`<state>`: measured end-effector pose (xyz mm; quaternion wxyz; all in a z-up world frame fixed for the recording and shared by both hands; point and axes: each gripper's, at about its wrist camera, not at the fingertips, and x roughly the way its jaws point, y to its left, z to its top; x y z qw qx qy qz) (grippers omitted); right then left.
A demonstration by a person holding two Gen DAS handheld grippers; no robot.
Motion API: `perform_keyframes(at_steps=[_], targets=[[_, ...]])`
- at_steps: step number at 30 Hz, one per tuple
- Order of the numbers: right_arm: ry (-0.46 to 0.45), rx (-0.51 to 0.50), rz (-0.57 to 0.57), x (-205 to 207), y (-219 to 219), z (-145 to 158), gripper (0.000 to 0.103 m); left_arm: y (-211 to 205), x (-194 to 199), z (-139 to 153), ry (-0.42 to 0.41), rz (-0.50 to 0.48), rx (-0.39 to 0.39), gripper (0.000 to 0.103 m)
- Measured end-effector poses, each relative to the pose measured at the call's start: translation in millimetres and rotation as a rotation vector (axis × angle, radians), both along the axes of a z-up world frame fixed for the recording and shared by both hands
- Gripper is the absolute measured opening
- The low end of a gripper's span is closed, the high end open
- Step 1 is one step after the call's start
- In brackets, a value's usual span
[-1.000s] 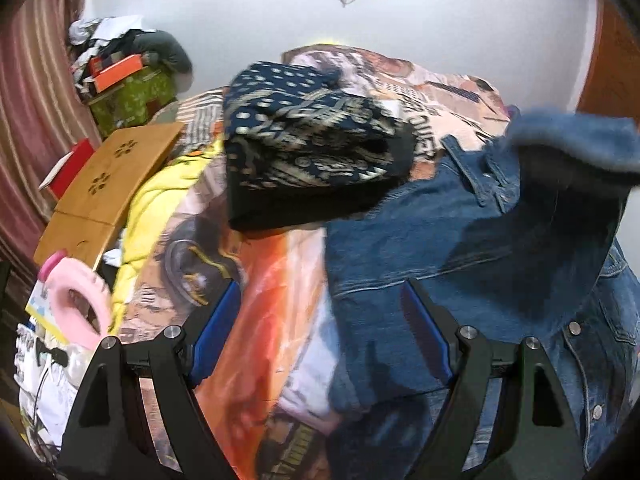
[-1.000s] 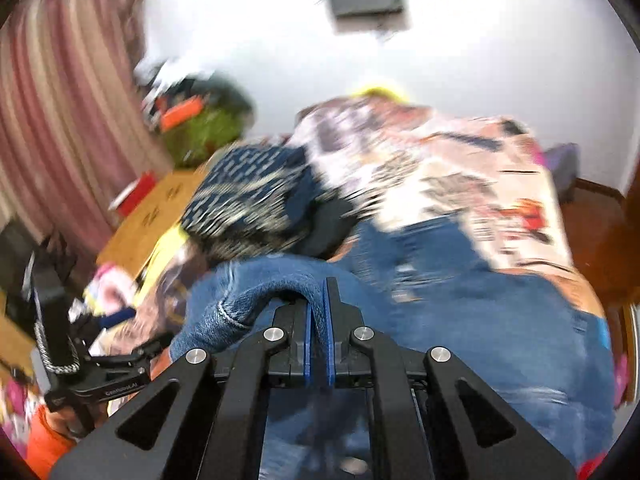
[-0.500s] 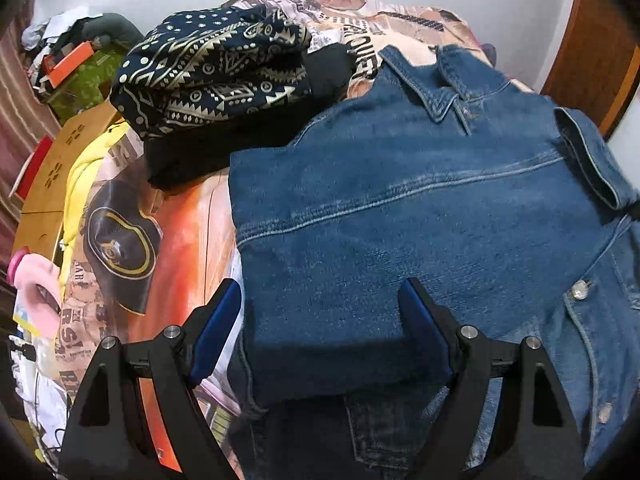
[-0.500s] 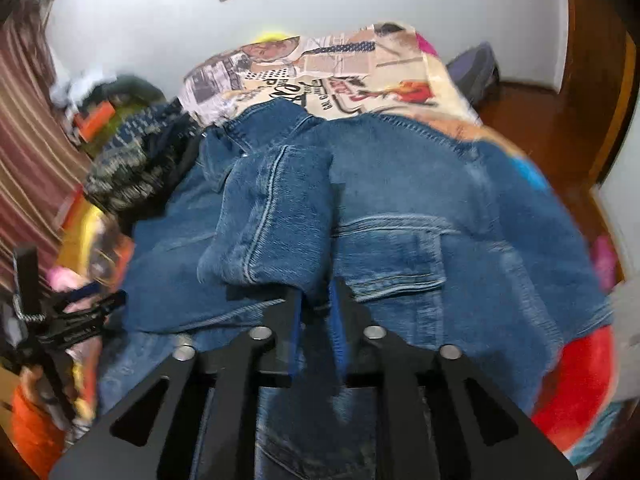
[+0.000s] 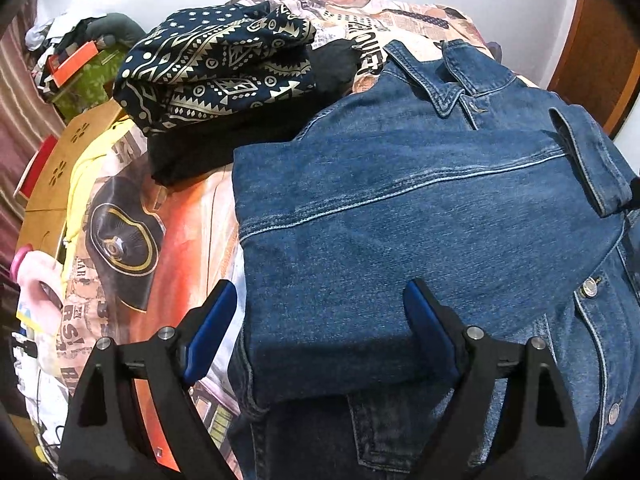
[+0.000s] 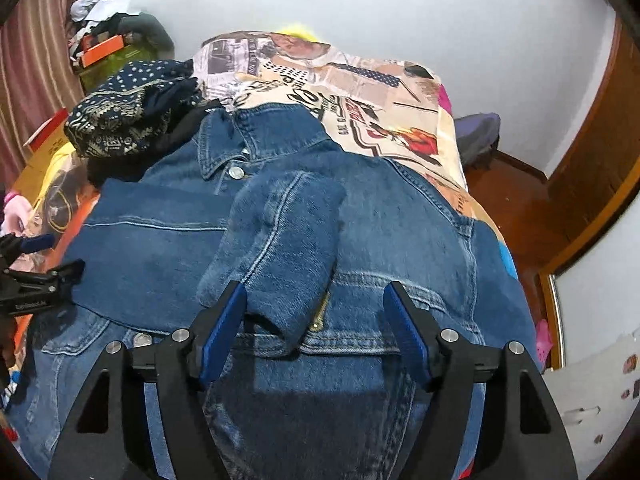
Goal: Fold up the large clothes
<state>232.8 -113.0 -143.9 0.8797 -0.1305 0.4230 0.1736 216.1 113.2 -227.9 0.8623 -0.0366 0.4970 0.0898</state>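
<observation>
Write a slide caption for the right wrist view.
Right tool, just opened, above a sleeve folded across the denim jacket on the bed.

1. Pretty sure I'm working in somebody's bedroom. The whole surface under me is a bed with a printed bedsheet (image 6: pixel 360 92) full of newspaper and poster graphics.
2. Clothes all over it: a denim jacket (image 5: pixel 420 216) spread out and a folded patterned navy garment (image 5: pixel 224 68) stacked on something black.
3. Striped curtain (image 6: pixel 36 64) on the left, plain white wall (image 6: pixel 440 12) behind, a wooden door (image 6: pixel 600 152) on the right.
4. The corner has a pile of boxes and clutter (image 6: pixel 108 48). Lived-in home, no lab vibes.
</observation>
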Motion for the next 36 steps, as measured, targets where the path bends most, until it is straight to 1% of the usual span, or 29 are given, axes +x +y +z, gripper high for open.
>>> perform_keyframes(at_steps=[4,6,8,10,11,13,15,17,18,20,22,24,26,29,32,36], targets=[[0.005,0.036,0.03,-10.2,2.2,5.4,0.068,0.4,-0.6,-0.3,0.002,0.01,-0.001,0.086],[0.005,0.03,0.054,-14.7,8.7,3.3,0.074,-1.0,0.9,2.5,0.012,0.011,0.009,0.086],[0.003,-0.008,0.074,-16.8,17.9,-3.9,0.077,-4.5,3.5,10.3,0.002,-0.001,0.029,0.086],[0.016,-0.067,0.088,-13.7,27.8,-16.1,0.077,-8.1,5.6,18.1,-0.02,-0.026,0.009,0.086],[0.022,-0.101,0.093,-11.5,31.8,-22.7,0.079,-11.8,8.0,22.5,-0.031,-0.042,-0.005,0.086],[-0.028,-0.165,0.099,-10.0,38.2,-28.9,0.081,-20.7,12.7,26.0,-0.042,-0.066,0.001,0.086],[-0.033,-0.17,0.098,-5.6,38.3,-27.8,0.081,-31.3,18.5,24.0,-0.037,-0.089,0.027,0.086],[-0.022,-0.132,0.071,0.4,30.5,-22.9,0.081,-42.5,24.4,14.8,-0.012,-0.116,0.036,0.086],[-0.034,-0.121,0.037,3.1,24.4,-19.0,0.081,-46.0,25.9,11.5,-0.001,-0.122,0.038,0.086],[-0.068,-0.096,-0.031,7.4,8.8,-10.9,0.081,-51.0,25.2,6.9,-0.012,-0.119,0.072,0.087],[-0.088,-0.029,-0.12,12.3,-16.3,-1.1,0.081,-53.0,23.4,7.2,-0.024,-0.126,0.09,0.087],[-0.097,0.033,-0.23,18.3,-45.9,6.1,0.081,-51.6,24.4,6.4,-0.024,-0.128,0.088,0.087],[-0.073,0.109,-0.326,23.2,-76.0,8.5,0.081,-49.6,25.2,6.2,-0.02,-0.124,0.079,0.088],[-0.02,0.207,-0.417,23.9,-115.3,8.7,0.081,-49.6,25.5,6.1,-0.013,-0.119,0.075,0.089],[0.01,0.27,-0.461,15.2,-146.3,9.5,0.081,-51.2,26.4,7.9,-0.001,-0.114,0.079,0.088],[0.021,0.342,-0.522,-0.8,-179.6,12.6,0.081,-56.5,30.7,14.8,0.006,-0.136,0.078,0.088]])
